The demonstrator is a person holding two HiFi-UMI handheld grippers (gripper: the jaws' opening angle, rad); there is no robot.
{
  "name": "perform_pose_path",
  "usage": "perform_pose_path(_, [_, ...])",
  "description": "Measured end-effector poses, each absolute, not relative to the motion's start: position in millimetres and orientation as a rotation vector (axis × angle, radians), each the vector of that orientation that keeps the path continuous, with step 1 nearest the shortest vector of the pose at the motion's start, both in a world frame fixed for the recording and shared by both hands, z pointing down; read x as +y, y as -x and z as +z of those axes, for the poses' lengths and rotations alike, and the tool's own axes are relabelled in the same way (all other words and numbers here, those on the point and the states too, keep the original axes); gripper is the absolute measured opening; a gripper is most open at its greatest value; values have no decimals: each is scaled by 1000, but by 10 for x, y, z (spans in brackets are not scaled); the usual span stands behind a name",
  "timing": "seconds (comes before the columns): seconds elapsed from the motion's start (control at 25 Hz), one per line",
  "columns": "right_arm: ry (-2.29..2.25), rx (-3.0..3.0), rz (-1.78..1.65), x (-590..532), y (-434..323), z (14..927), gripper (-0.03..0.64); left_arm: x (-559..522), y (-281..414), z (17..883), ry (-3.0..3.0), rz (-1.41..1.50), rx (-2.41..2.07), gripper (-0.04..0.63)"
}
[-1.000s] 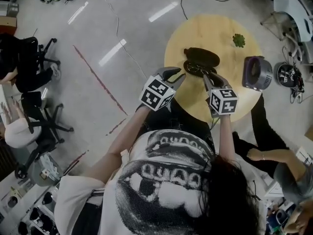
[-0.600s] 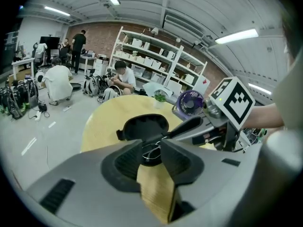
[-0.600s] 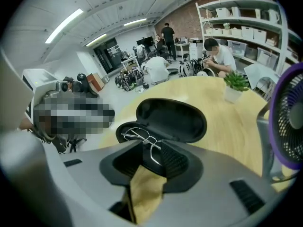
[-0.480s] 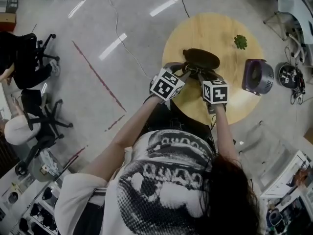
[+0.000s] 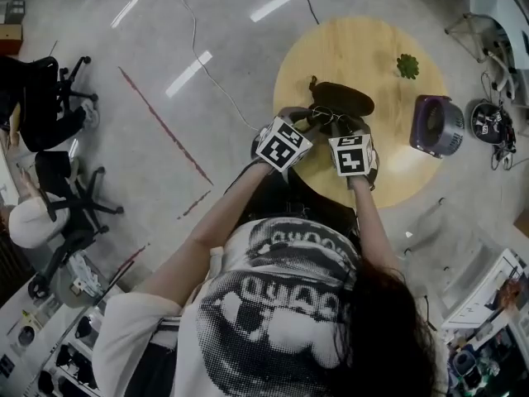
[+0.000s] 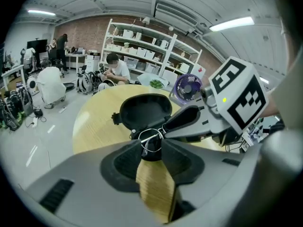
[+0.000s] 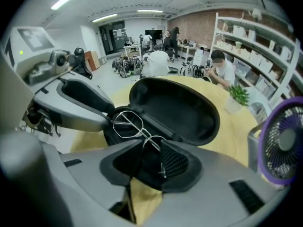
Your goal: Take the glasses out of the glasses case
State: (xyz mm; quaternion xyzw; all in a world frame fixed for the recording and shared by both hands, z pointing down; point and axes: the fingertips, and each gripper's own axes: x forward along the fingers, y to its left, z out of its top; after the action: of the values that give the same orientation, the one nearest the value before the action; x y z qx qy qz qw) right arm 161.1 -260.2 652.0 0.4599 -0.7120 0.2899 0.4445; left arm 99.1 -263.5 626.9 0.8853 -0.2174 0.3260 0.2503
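A black glasses case (image 5: 343,98) lies open on the round wooden table (image 5: 355,52), its lid (image 7: 175,108) tipped back. Thin wire-framed glasses (image 7: 129,124) rest in the case's lower half. My left gripper (image 6: 151,148) has just been opening and straddles one end of the lower half, with the glasses' wire (image 6: 151,137) at its tips. My right gripper (image 7: 150,148) has just been closing a little. It stands over the other end, with one lens and the case's rim between its jaws. I see no pad pressing on anything. In the head view both grippers (image 5: 307,122) (image 5: 343,131) meet at the case.
A purple desk fan (image 5: 436,124) stands at the table's right edge and a small green plant (image 5: 406,66) at the back right. Office chairs (image 5: 50,98) and cables lie on the floor to the left. People sit by shelves in the background.
Both grippers have come down and inward from the table's near edge to the open case. Their jaws now stand wider, around the case's lower half.
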Motion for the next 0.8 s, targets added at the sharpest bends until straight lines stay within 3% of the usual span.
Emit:
perform_pose_path(0.16, [-1162,-1756,633,-2597,-1604,6514,109,-2607,-994,6268,-2421,890,-581,123])
perform_pose_path(0.2, [-1168,-1766,639,-2589,-1596,6516,89,-2601,-997,6260,-2422,890,-576,123])
perform_pose_path(0.24, [-1176,-1775,649,-2580,-1590,6519,17,-2595,-1000,6253,-2425,888,-572,123])
perform_pose_path(0.8, [-1286,-1865,797,-2545,-1577,6291,11,-2626,-880,6046,-2482,832,-572,133])
